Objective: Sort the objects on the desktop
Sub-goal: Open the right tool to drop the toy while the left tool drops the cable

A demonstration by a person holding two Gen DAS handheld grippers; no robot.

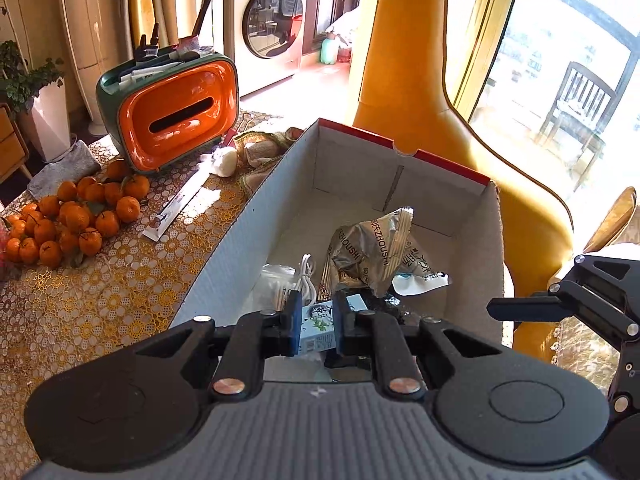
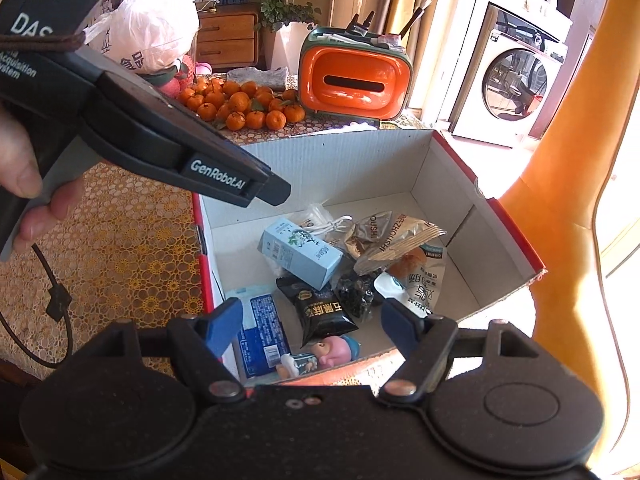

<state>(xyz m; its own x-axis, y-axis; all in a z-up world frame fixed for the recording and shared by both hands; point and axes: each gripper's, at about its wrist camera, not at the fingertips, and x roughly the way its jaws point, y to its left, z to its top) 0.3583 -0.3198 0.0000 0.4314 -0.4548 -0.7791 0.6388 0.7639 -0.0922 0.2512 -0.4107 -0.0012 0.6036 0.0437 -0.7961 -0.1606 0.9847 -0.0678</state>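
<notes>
A white cardboard box with a red rim (image 1: pixel 360 152) (image 2: pixel 352 160) stands on the lace-covered table. It holds a silver snack bag (image 1: pixel 372 248) (image 2: pixel 392 236), a white cable (image 1: pixel 306 276), a black snack packet (image 2: pixel 324 312), a blue wipes pack (image 2: pixel 260 332) and a small toy figure (image 2: pixel 328 354). A light blue carton (image 1: pixel 318 328) (image 2: pixel 300 252) lies tilted on these items. My left gripper (image 1: pixel 319 320) (image 2: pixel 280 194) hovers just above it, jaws narrowly apart, not touching it. My right gripper (image 2: pixel 312 324) is wide open over the box's near end, holding nothing.
A pile of tangerines (image 1: pixel 76 216) (image 2: pixel 244 104) and an orange desk organizer (image 1: pixel 176 116) (image 2: pixel 356 80) stand beyond the box. A long white packet (image 1: pixel 180 208) lies beside it. A yellow chair (image 1: pixel 420 80) rises behind the box. A hand (image 2: pixel 24 176) holds the left gripper.
</notes>
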